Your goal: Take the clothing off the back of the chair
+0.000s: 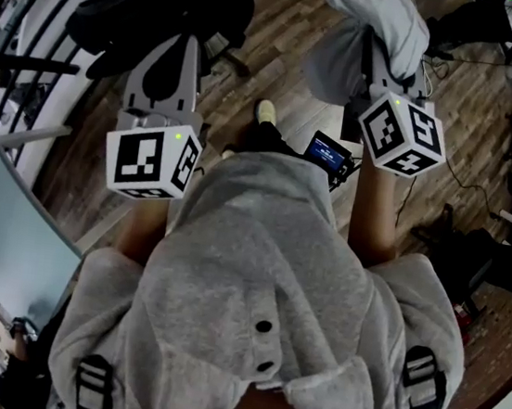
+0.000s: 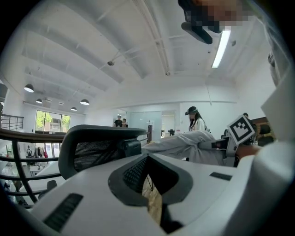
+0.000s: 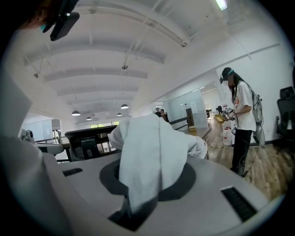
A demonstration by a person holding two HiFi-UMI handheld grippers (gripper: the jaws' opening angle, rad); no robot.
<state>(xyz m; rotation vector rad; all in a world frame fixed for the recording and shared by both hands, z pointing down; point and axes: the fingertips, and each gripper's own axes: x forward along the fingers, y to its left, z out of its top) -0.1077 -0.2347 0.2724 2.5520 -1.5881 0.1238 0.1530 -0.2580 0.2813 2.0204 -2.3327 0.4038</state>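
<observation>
Under the head view, looking steeply down: a grey hooded top point(image 1: 256, 274) on the wearer fills the lower frame, with wooden floor point(image 1: 286, 44) beyond it. At left is the left gripper point(image 1: 185, 47), its marker cube point(image 1: 149, 161) nearest the camera and its jaws pointing toward a black chair point(image 1: 142, 6) at upper left. At right is the right gripper point(image 1: 380, 80), whose jaw tips are buried under pale clothing point(image 1: 383, 19). That clothing hangs to the right of the chair and looks apart from it here. Neither grip can be read from this angle.

Left gripper view: the jaws are drawn together with nothing between them, and only a thin slit shows floor below. Just beyond them stands the chair's mesh back point(image 2: 94, 150), bare along its top edge. The clothing point(image 2: 184, 140) stretches level from near the chair's edge across to the right gripper. Whether cloth and chair touch cannot be told. Shown only here are a ceiling strip light point(image 2: 221, 48) and two distant figures point(image 2: 120, 121).

Right gripper view: the jaws are clamped on the clothing point(image 3: 152, 152), and a fold rises out of the gap and covers the tips. This is the only view of the grip itself. The chair point(image 3: 90, 140) sits behind at left, with no cloth on its visible part. A standing person point(image 3: 242, 115) in a cap is at right.
</observation>
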